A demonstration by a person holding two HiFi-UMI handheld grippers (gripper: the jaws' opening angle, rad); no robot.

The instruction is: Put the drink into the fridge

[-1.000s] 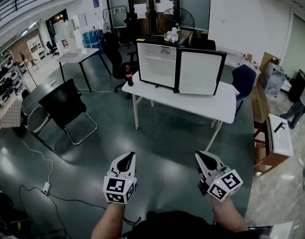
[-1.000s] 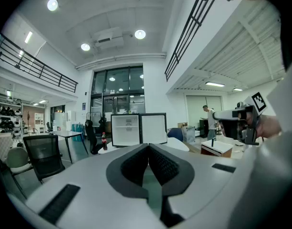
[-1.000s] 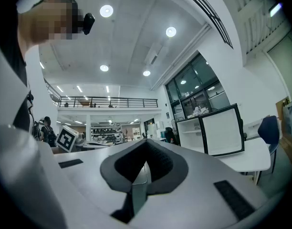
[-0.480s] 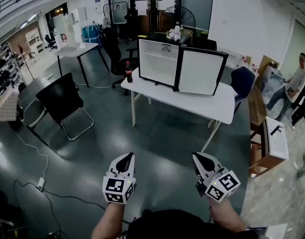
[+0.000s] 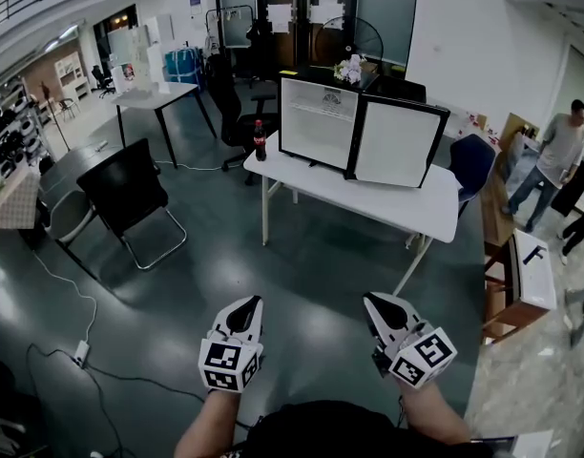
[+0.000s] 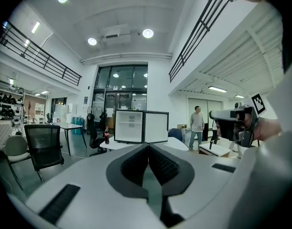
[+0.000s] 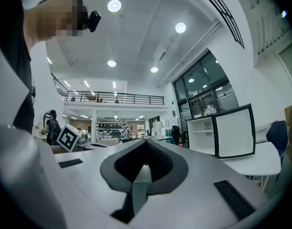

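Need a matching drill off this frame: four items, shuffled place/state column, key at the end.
1. drink bottle
2. fridge
3. black chair
4. left gripper

A. on the floor, left of the white table in the head view
B. jaws shut, nothing between them
C. on the table, door swung open
D. upright at the table's left end, beside the fridge

Pairs: 1-D, 2-C, 3-A, 4-B

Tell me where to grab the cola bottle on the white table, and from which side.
Grip the bottle around its body, below the neck, coming in level. It stands upright near the table's left end, with the open fridge to its right, so approach from the front-left. The left tool is shut and must open first.
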